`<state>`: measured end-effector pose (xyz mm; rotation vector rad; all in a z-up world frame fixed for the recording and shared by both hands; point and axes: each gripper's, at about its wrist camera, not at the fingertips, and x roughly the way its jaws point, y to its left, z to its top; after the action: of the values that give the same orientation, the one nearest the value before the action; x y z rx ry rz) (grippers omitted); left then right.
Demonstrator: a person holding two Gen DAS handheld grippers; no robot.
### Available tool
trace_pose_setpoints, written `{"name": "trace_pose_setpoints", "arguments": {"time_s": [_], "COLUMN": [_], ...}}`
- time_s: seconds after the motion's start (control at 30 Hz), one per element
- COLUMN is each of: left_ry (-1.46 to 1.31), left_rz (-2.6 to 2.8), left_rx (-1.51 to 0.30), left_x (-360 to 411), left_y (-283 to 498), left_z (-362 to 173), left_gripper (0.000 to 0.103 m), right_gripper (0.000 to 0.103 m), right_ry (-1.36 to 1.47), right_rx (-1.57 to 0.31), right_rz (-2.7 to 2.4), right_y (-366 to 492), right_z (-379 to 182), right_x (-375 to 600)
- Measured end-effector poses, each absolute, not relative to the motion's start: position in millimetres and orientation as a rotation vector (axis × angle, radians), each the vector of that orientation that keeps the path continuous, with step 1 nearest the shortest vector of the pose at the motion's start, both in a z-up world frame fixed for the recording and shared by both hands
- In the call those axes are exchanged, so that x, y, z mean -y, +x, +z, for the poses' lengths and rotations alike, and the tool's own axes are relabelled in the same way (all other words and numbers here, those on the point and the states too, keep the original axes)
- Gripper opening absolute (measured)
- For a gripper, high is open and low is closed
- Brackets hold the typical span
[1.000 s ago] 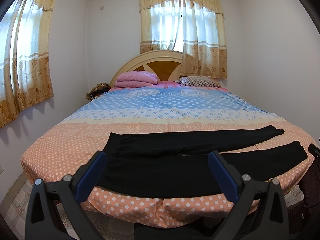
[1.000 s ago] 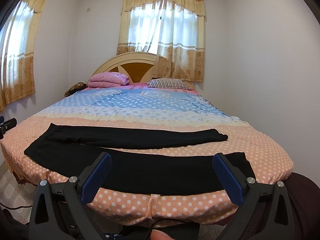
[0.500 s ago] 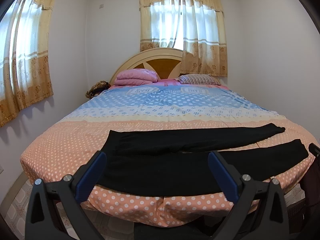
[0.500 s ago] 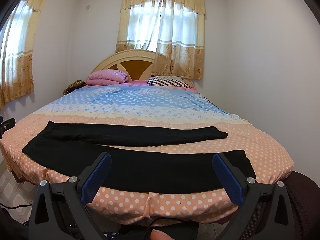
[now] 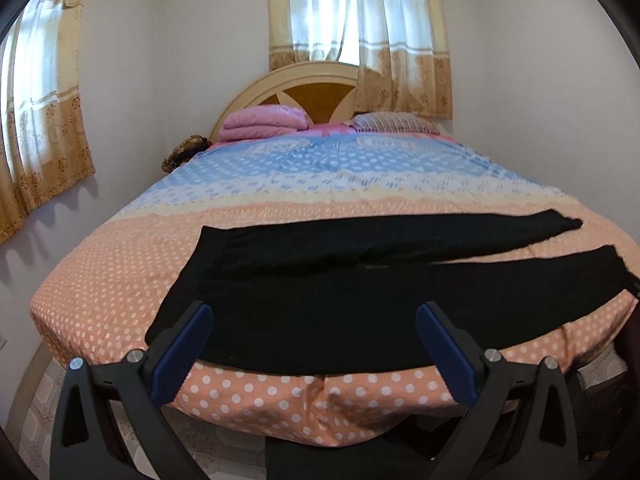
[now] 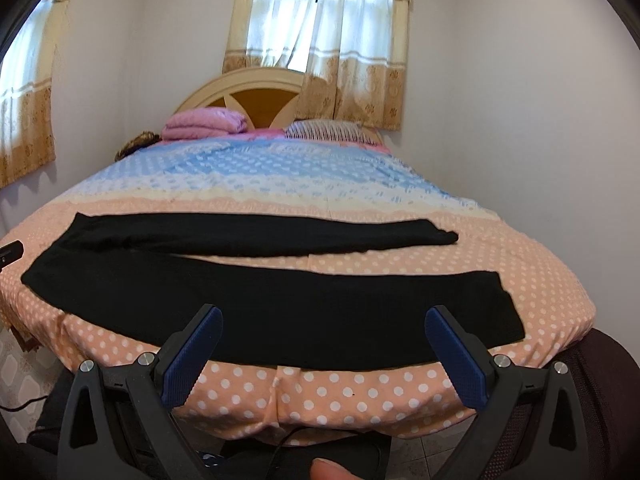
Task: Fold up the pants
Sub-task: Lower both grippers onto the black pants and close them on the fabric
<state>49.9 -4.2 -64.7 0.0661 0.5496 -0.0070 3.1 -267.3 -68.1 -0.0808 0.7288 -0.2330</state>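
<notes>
pants: black pants lie flat across foot end of the bed, waist toward left side, two legs spread apart running to the right; near leg lies along the bed's front edge, far leg lies further up the cover
bed: polka-dot cover, peach band at the foot, blue band toward the head; arched headboard at the far wall
left gripper: left gripper jaws spread wide, holding nothing, blue pads framing the waist and upper-leg part of the pants; hovers at the bed's front edge, not touching cloth as far as visible
right gripper: right gripper jaws spread wide, holding nothing, blue pads framing the near leg toward its cuff end; contact with cloth not visible
other-gripper tip: small dark part at far right edge of left view, far left edge of right view, too small to tell more
pillows: folded pink blanket and striped pillow at the head
windows: curtains behind headboard, another on the left wall
person: fingertip at bottom of right view
</notes>
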Motion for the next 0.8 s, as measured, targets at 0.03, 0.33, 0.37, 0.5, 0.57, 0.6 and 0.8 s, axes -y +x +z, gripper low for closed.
{"name": "trace_pose_setpoints", "arguments": {"time_s": [0.03,0.33,0.37,0.5,0.57,0.6,0.8], "left_ry": [0.073,0.148,0.170,0.173,0.146,0.133,0.080], "left_rz": [-0.005,0.193,0.220,0.266,0.269,0.263,0.178], "left_rx": [-0.552,-0.598,-0.610,-0.652,-0.695,-0.708,-0.813], "left_x": [2.6,-74.4,-86.7,-131.3,-151.6,-156.7,-170.0], "left_y": [54.8,156.1,171.5,215.6,242.0,251.3,313.8], "left_z": [-67.3,-79.2,-79.7,-86.4,-92.0,-94.6,-120.8], "left_gripper": [0.103,0.103,0.103,0.103,0.103,0.103,0.088], "right_gripper": [0.102,0.102,0.101,0.082,0.078,0.076,0.065], "right_ry": [-0.080,0.008,0.006,-0.011,-0.018,-0.021,0.015], "right_rx": [-0.735,-0.804,-0.812,-0.858,-0.886,-0.895,-0.954], "right_rz": [-0.226,-0.203,-0.201,-0.183,-0.176,-0.180,-0.184], "right_y": [6.6,77.8,85.3,125.5,141.8,148.0,185.8], "right_z": [-71.3,-87.5,-88.4,-96.5,-103.6,-106.5,-117.3], "right_x": [270.7,327.6,331.5,352.4,361.8,365.6,393.5]}}
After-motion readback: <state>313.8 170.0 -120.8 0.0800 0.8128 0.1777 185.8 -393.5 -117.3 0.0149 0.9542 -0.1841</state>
